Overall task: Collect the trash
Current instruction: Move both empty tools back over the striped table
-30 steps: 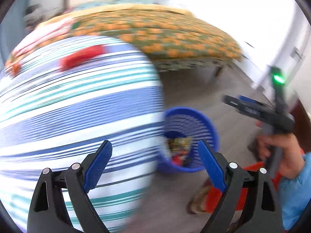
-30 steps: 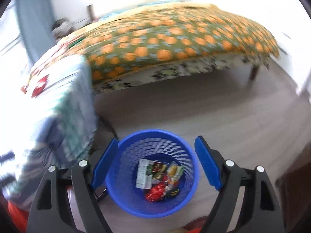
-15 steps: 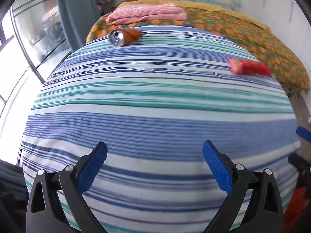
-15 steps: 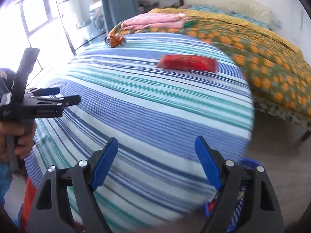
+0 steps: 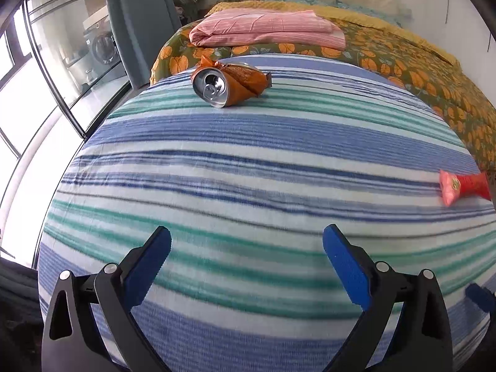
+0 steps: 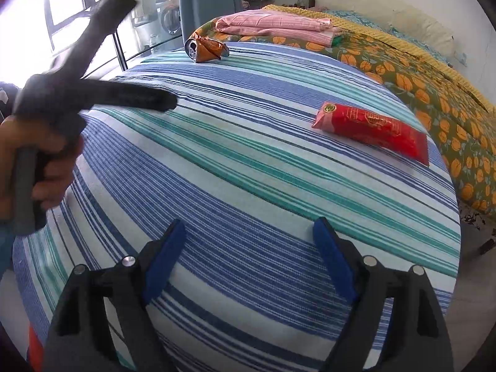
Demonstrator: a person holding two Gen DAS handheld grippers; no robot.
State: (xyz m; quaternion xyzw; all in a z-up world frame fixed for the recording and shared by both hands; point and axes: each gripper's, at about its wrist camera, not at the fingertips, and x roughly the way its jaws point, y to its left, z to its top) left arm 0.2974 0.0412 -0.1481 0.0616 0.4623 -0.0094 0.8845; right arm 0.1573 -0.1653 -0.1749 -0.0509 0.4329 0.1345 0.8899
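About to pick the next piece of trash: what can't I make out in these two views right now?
- Bin: in neither view; the striped cloth fills both.
- Red packet: cut off at the left view's right edge; whole in the right view.
- Can: small and far in the right view, label unreadable.
- Left gripper in the right view: motion-blurred.
- Right gripper: open, nothing between the jaws.

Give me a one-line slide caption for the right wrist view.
Open right gripper above striped blue-green cloth bearing a red snack packet and crushed orange can.
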